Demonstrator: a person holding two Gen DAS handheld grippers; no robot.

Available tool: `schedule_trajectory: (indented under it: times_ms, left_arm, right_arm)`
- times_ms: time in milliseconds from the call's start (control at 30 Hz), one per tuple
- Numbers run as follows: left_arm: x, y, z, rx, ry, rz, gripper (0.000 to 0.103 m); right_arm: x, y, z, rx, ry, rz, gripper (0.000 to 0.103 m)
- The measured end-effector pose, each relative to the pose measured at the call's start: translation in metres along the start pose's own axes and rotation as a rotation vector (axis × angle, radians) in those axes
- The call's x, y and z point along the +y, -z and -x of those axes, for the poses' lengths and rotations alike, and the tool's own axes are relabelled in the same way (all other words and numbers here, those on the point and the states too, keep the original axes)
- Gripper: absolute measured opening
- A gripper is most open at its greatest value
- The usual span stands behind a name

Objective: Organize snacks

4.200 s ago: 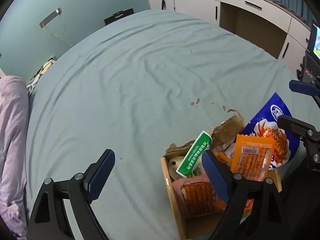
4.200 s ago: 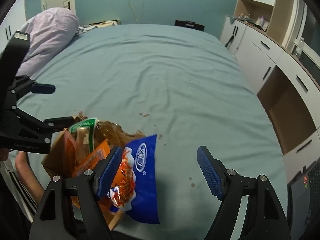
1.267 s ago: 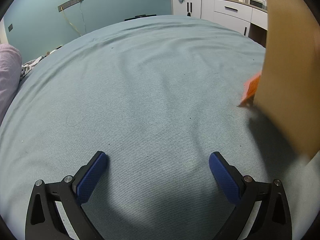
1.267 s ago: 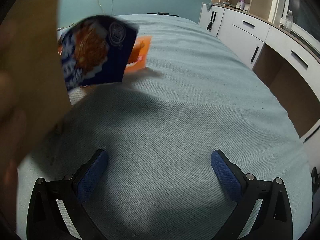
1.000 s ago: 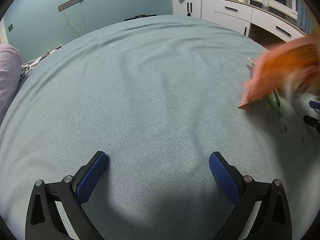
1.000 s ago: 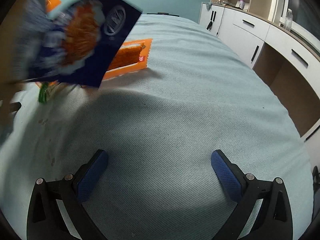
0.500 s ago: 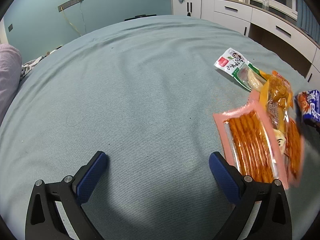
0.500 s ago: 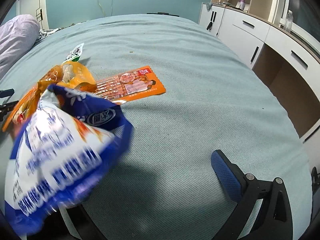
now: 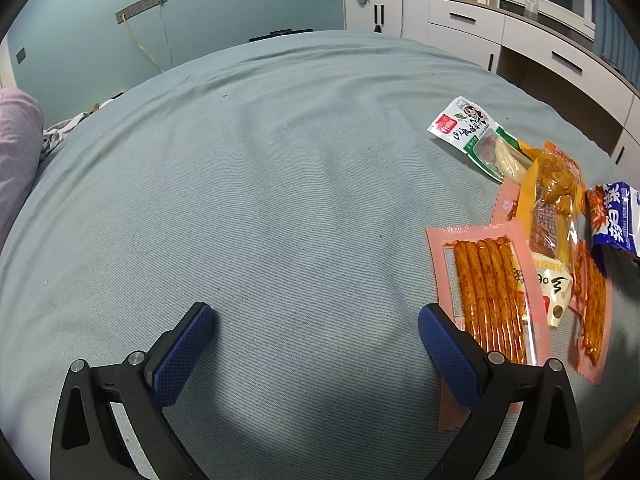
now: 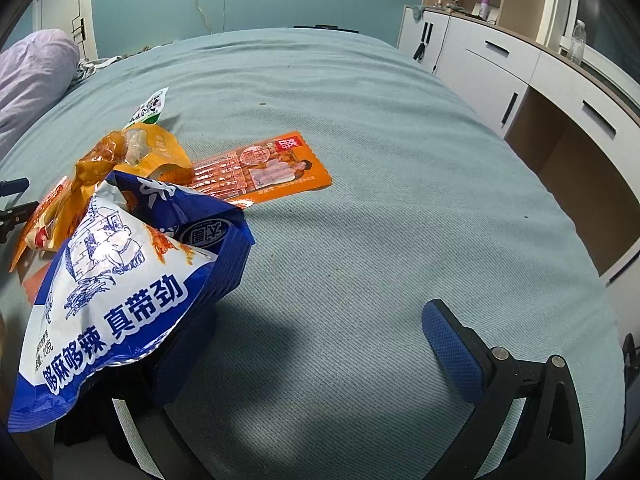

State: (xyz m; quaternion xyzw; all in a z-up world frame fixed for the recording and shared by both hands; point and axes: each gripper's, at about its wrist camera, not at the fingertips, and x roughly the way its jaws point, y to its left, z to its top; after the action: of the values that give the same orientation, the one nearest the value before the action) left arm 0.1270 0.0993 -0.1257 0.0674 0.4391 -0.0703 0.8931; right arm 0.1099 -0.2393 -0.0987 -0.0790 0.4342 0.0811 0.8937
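Several snack packets lie in a heap on the teal bed sheet (image 9: 280,200). In the left wrist view a pink pack of orange sticks (image 9: 486,292) lies by my right finger, with a yellow-orange pack (image 9: 548,200), a white-green pack (image 9: 476,138) and a blue bag (image 9: 614,220) beyond. My left gripper (image 9: 312,340) is open and empty over bare sheet. In the right wrist view the blue-and-white bag (image 10: 120,280) rests over my left finger, hiding most of it. An orange flat pack (image 10: 260,174) lies further back. My right gripper (image 10: 312,344) is open and empty.
A lilac pillow (image 10: 32,76) lies at the bed's far left. White cabinets and a desk recess (image 10: 540,92) run along the right side of the bed. The teal wall with a socket strip (image 9: 140,2) is behind. The left gripper shows at the left edge in the right wrist view (image 10: 12,200).
The snacks were tipped out of a wooden box and have landed on the sheet; the blue bag has settled onto my right gripper's left finger. Both grippers stayed still and open.
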Motion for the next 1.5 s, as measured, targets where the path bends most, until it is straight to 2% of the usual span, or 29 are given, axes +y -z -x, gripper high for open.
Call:
schedule_trajectory:
  times_ms: [1500]
  left_arm:
    - [-0.0011, -0.0010, 0.0002, 0.002, -0.015, -0.001, 0.103]
  right_arm:
    - [-0.0013, -0.0041, -0.0051, 0.015, 0.001, 0.009, 0.103]
